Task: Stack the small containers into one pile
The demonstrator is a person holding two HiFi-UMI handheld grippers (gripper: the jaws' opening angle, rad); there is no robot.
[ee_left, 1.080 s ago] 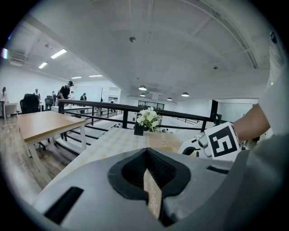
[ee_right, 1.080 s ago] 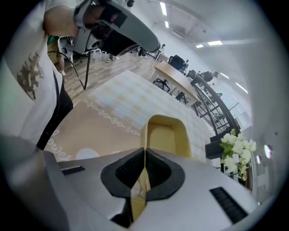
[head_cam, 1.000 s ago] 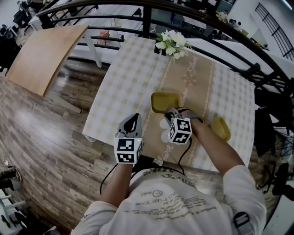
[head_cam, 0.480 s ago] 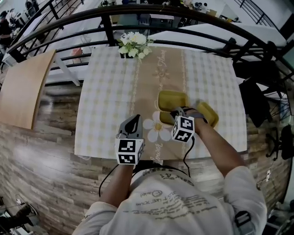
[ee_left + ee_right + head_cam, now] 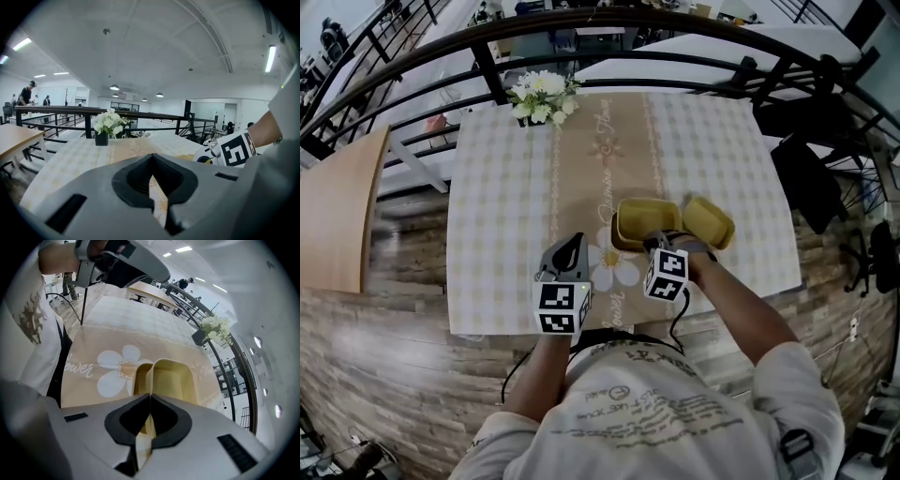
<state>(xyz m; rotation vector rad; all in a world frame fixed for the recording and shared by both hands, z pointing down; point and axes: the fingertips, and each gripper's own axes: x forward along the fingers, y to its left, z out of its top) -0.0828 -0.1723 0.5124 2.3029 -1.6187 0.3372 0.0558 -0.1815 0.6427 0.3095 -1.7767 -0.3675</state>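
Your right gripper (image 5: 150, 401) is clamped on the near wall of one yellow container (image 5: 643, 217) over the tan runner (image 5: 614, 159) towards the table's (image 5: 502, 187) near edge, a second yellow container (image 5: 710, 221) lies just to its right, and your left gripper (image 5: 151, 165) hangs left of both, jaws together on nothing.

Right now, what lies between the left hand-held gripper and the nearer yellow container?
Head view: only a printed white flower separates the left hand-held gripper from that container.
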